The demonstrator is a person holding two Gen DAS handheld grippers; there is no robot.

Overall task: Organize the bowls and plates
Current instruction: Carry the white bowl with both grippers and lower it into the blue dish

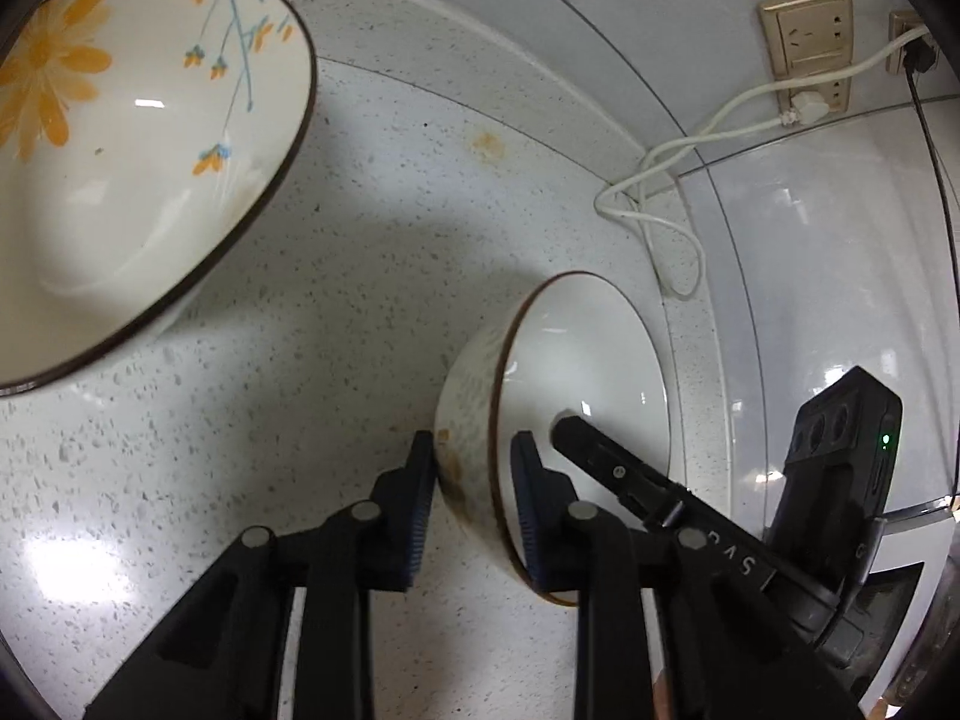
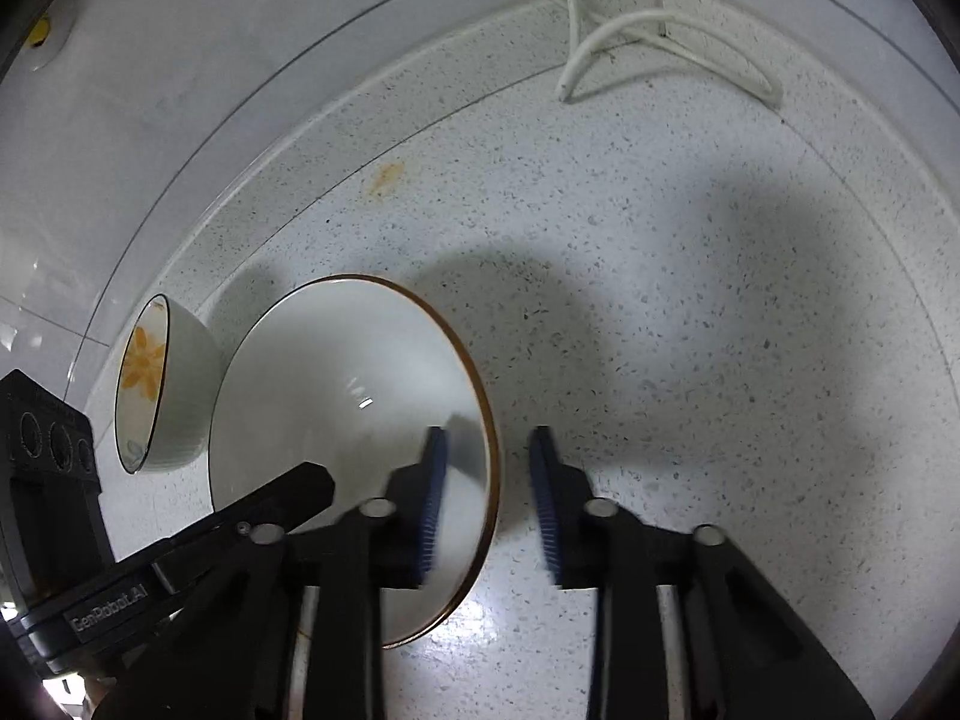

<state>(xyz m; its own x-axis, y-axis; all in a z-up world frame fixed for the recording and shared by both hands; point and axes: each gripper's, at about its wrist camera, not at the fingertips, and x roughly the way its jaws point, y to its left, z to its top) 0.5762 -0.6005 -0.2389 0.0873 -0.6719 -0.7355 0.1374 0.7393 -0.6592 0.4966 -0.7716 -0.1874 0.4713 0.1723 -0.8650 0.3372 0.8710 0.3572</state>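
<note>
A small white bowl (image 1: 576,372) with a brown rim stands on the speckled counter (image 1: 360,228). My left gripper (image 1: 471,504) straddles its near wall, one pad outside and one inside, with gaps showing, so it looks open. My right gripper (image 2: 489,504) straddles the right rim of the same bowl (image 2: 348,396), jaws apart with a clear gap. A finger of the right gripper (image 1: 606,450) reaches into the bowl in the left wrist view. A larger bowl with orange flowers (image 1: 120,138) sits to the left; it also shows in the right wrist view (image 2: 162,384).
A white cable (image 1: 672,180) lies coiled at the back right corner of the counter, plugged into wall sockets (image 1: 810,42). Glossy white wall tiles (image 1: 810,276) border the counter at back and right. An orange stain (image 2: 384,177) marks the counter near the back edge.
</note>
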